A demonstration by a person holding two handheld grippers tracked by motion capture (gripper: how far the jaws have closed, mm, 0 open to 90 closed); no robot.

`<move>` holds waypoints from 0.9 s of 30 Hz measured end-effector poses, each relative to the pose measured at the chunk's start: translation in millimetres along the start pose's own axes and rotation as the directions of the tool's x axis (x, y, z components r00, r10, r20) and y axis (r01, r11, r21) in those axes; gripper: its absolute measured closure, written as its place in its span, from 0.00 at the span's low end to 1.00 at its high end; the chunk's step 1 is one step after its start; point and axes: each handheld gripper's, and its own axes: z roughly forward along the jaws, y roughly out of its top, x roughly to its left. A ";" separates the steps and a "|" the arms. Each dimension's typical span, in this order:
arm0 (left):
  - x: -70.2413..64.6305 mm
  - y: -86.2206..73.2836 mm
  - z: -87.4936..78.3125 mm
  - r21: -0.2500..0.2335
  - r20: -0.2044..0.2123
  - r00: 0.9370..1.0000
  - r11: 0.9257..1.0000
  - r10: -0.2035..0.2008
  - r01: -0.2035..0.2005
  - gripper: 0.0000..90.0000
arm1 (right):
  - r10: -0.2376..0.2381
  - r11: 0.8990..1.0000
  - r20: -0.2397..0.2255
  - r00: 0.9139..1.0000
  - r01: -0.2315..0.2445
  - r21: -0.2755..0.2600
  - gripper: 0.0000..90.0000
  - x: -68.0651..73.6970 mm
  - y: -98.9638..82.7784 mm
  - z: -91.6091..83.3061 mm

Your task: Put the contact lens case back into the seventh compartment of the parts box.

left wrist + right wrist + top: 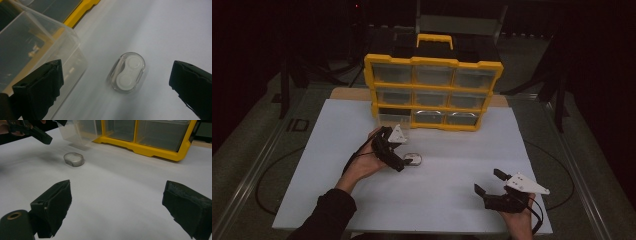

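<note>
Left tongs (115, 82) hang spread wide above the clear oval case (127, 72), which lies on the white worktop (162, 30) just before the pulled-out drawer (37, 50). Centre both jaws across the case's narrow sides, then close. Right tongs (116, 205) wait parted, well apart.

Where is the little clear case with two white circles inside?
The little clear case lies flat on the white table, left of middle in the high view, below the open left gripper and before the pulled-out bottom-left drawer of the yellow organizer.
</note>
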 end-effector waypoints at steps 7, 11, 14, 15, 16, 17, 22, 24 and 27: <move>-4.7 3.4 6.9 0.044 0.028 1.000 0.999 0.013 -0.014 0.00 | 0.000 1.000 -0.001 1.000 0.000 -0.002 0.09 -0.1 0.0 0.0; -7.9 5.5 11.5 0.063 0.035 0.999 0.998 0.021 -0.023 0.00 | 0.001 1.000 -0.001 1.000 -0.001 0.000 0.09 0.1 0.1 -0.1; -9.4 6.9 14.5 0.073 0.039 0.999 0.997 0.028 -0.031 0.00 | 0.000 1.000 0.000 1.000 0.000 -0.003 0.09 -0.1 0.1 -0.2; -9.8 7.3 15.4 0.079 0.041 0.999 0.996 0.029 -0.032 0.00 | 0.000 1.000 -0.001 1.000 0.000 -0.003 0.09 -0.2 0.1 -0.2; -10.1 7.5 16.6 0.081 0.044 0.998 0.996 0.033 -0.037 0.00 | 0.000 1.000 -0.001 1.000 0.000 -0.003 0.09 -0.1 0.1 -0.2; -10.7 7.7 17.8 0.085 0.042 0.999 0.996 0.034 -0.038 0.00 | 0.000 1.000 -0.001 1.000 0.000 -0.003 0.09 -0.1 0.1 -0.3; -13.6 7.2 25.1 0.106 0.051 0.998 0.993 0.038 -0.043 0.01 | 0.001 1.000 -0.002 1.000 -0.001 -0.003 0.09 -0.1 0.1 -0.3; -15.0 7.0 28.2 0.113 0.055 0.998 0.993 0.039 -0.045 0.01 | 0.000 1.000 -0.002 1.000 0.000 -0.003 0.09 -0.1 0.1 -0.3; -16.5 7.1 32.1 0.116 0.056 0.998 0.992 0.038 -0.044 0.01 | -0.001 1.000 -0.002 1.000 0.001 -0.003 0.09 0.0 0.1 -0.2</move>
